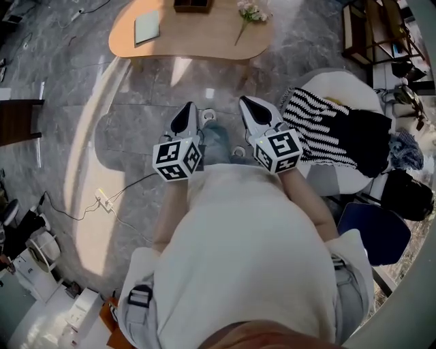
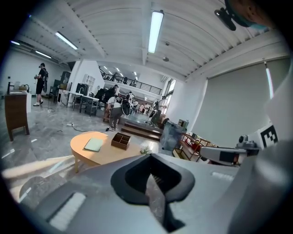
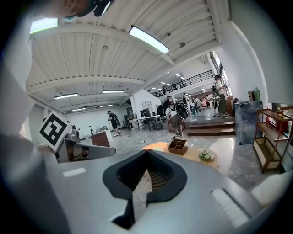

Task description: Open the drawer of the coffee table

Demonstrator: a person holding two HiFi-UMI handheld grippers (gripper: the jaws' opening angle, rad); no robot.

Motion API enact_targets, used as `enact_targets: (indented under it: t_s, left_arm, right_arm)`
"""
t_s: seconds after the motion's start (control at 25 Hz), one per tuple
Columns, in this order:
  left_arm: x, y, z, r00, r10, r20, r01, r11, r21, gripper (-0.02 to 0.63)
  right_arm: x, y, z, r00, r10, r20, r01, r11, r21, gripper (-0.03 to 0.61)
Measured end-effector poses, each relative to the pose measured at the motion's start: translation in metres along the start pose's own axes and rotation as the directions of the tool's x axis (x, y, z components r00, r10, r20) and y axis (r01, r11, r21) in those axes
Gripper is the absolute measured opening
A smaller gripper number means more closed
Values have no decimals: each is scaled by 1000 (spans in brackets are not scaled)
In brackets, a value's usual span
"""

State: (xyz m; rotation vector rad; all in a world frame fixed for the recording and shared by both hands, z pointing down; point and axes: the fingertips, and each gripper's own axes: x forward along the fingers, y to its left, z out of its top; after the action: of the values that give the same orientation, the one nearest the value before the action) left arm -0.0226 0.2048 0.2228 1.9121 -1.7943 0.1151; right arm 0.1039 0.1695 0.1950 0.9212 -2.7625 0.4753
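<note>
The coffee table (image 1: 191,37) is a light wooden oval some way ahead of me on the grey stone floor. On it lie a green pad (image 1: 146,27), a brown divided box (image 1: 193,5) and a small bunch of flowers (image 1: 251,12). No drawer front shows in any view. My left gripper (image 1: 185,117) and right gripper (image 1: 253,109) are held side by side in front of my body, both shut and empty, well short of the table. The left gripper view shows the table (image 2: 105,155) beyond the shut left gripper (image 2: 149,157). The right gripper view shows the table (image 3: 190,157) past the shut right gripper (image 3: 147,153).
A white round seat (image 1: 344,88) with a black-and-white striped cloth (image 1: 320,126) stands close on my right, a blue chair (image 1: 378,232) behind it. A shelf unit (image 1: 371,31) is at the far right. A power strip with cable (image 1: 103,201) lies at left, near a dark cabinet (image 1: 17,121).
</note>
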Motion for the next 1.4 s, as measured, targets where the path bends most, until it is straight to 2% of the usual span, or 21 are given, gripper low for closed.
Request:
enact_targets:
  t_s: [0.56,0.88,1.2,1.4]
  left_arm:
    - [111,67,64,997,-64,-50,64,998,11,2]
    - [161,111,83,991,-91,-102,96,995,42,2]
    - [204,150,79,973,-154,-170,162,986,32,2]
    - [230,176,62,965,-130,-228,145,988,49,2]
  right_arm:
    - [108,-55,47,997,-83,-1,83,996,20,2]
    - [162,-76,59,986,-167,-3,166,984,61,2]
    - [199,-100,49,970,-242,-18,243,962,127,2]
    - [213,-119,19,952,-286,-104,298,947,121,2]
